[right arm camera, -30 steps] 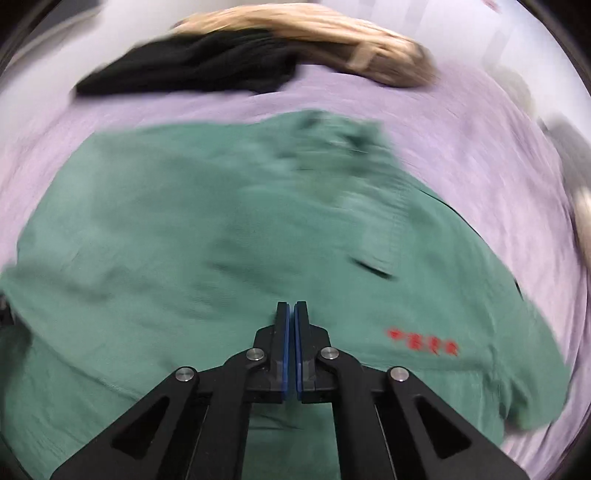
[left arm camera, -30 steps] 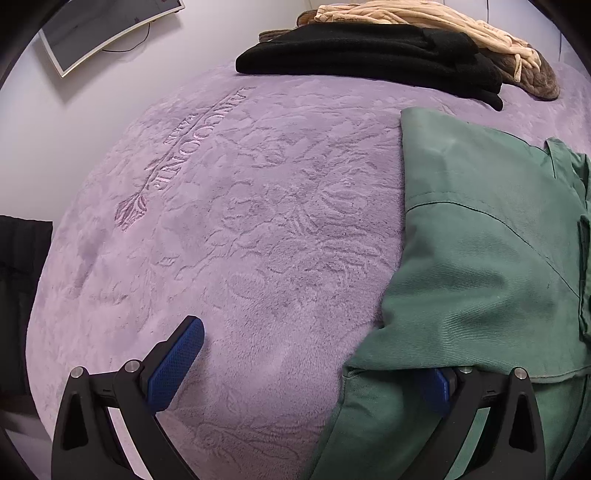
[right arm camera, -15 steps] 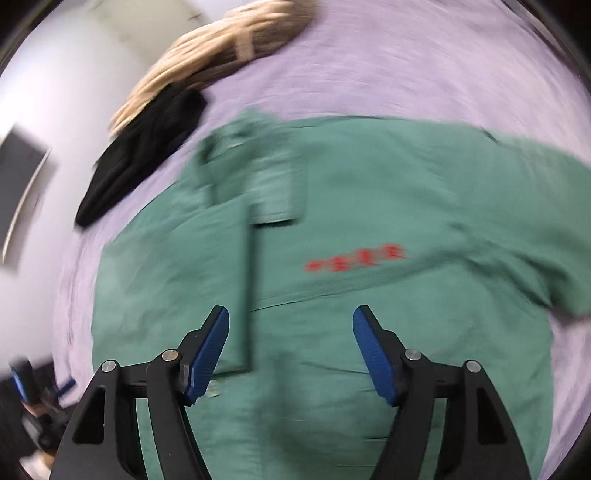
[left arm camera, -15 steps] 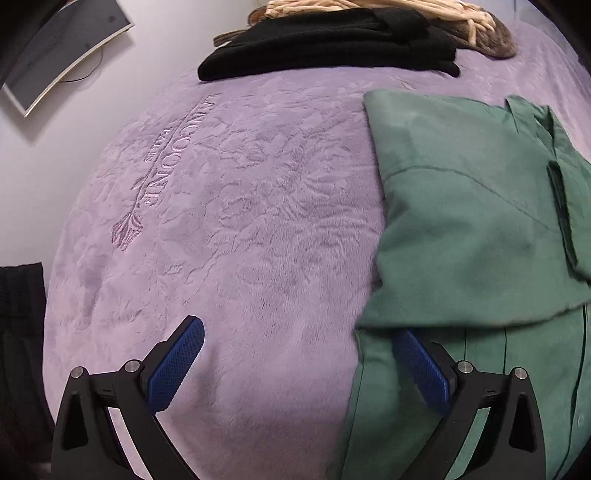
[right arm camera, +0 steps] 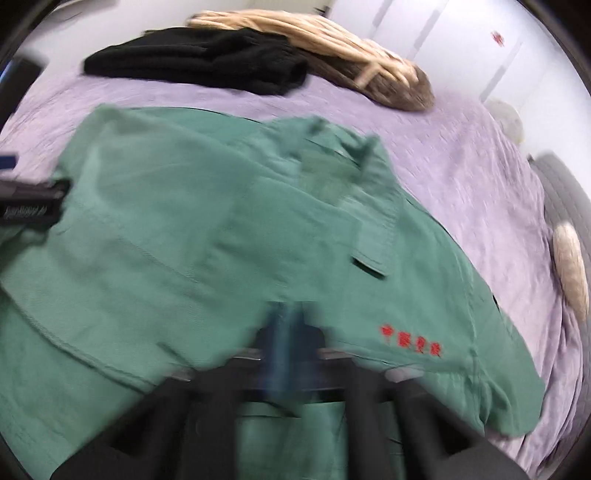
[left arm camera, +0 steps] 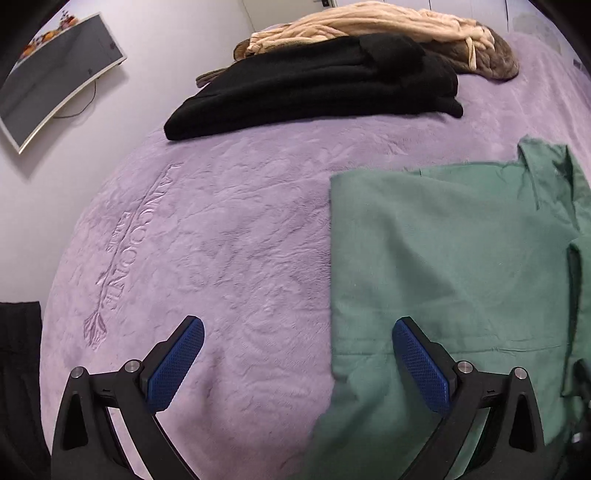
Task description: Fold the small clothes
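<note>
Lavender bedspread (left arm camera: 229,236) is covering the bed, with the green shirt (left arm camera: 443,258) lying flat on it, one side folded inward. Left tongs (left arm camera: 295,363) are hovering spread, straddling the shirt's left edge without pinching it. Only the right view is showing the shirt's red lettering (right arm camera: 410,340); there the blurred right tongs (right arm camera: 286,332) are sitting pressed together over the cloth. Black clothes (left arm camera: 314,85) and a beige garment (left arm camera: 369,26) are lying beyond.
</note>
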Available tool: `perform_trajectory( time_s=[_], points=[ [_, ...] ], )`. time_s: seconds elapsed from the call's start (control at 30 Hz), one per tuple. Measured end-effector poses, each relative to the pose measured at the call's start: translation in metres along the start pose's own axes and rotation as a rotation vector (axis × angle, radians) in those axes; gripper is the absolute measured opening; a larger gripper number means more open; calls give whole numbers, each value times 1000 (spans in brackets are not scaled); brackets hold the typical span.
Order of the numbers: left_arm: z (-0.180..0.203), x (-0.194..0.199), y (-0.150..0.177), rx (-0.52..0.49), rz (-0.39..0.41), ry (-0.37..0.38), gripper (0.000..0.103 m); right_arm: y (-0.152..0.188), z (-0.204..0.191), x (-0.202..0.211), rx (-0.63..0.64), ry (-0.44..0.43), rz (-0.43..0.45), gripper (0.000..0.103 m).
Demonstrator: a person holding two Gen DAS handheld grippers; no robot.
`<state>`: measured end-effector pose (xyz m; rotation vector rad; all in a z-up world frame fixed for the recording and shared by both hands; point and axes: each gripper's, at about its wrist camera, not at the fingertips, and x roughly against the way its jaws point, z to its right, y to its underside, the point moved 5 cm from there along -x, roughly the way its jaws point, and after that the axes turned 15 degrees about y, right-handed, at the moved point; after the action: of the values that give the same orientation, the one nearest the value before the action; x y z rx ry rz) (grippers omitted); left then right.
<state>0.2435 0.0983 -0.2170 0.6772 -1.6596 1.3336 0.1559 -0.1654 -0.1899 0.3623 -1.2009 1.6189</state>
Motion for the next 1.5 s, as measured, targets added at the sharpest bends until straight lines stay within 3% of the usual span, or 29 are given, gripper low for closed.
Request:
perform_trajectory(
  time_s=[0.07,0.13,0.2,0.23,0.3,0.33,0.37,0.4,0.43,0.6,0.7,0.9,1.07,1.1,1.13,1.17,1.23,1.33,1.43,1.5],
  points=[
    [3,-7,7,2,13,-9,103,6,42,-20,-188,-40,-75,1],
    [-2,-7,9,25,31,13,103,28,91,-53,-463,-141,-232,1],
    [-7,-6,9,30,29,21,103,50,121,-73,-656,-243,-344,2],
    [-8,-6,9,25,30,24,103,52,125,-71,-656,-267,-346,2],
    [-8,-7,9,17,30,20,103,42,114,-49,-505,-250,-265,10],
    [-7,-9,8,16,31,12,103,35,100,-32,-426,-260,-202,22],
    [-6,-7,9,17,35,3,103,29,86,-17,-369,-279,-149,56],
    [-5,-7,9,19,38,-5,103,24,72,-4,-324,-296,-104,72],
    [-4,-6,10,25,41,-14,103,18,54,8,-277,-314,-58,82],
    [-3,-5,12,41,45,-24,103,10,-23,24,-96,-344,20,82],
    [-1,-3,14,38,49,-22,103,23,-47,19,35,-216,61,82],
    [-1,-2,15,47,52,-11,103,34,-54,29,189,39,223,82],
    [-2,-3,15,47,52,-5,103,24,-27,18,99,110,183,82],
    [-2,-3,15,48,52,-4,103,21,-19,16,62,79,170,80],
    [-3,-4,15,48,52,-3,103,18,-9,13,12,20,146,68],
    [-3,-4,15,47,52,-3,103,15,0,9,-42,-44,111,40],
    [-3,-4,15,47,52,-3,103,15,22,-3,-186,-182,13,15],
    [-3,-4,15,46,54,-3,103,27,65,-32,-515,-383,-167,14],
    [-3,-4,15,45,52,-1,103,60,94,-68,-875,-601,-352,14],
    [-3,-4,15,45,52,1,103,84,107,-81,-1072,-666,-420,10]
  ],
)
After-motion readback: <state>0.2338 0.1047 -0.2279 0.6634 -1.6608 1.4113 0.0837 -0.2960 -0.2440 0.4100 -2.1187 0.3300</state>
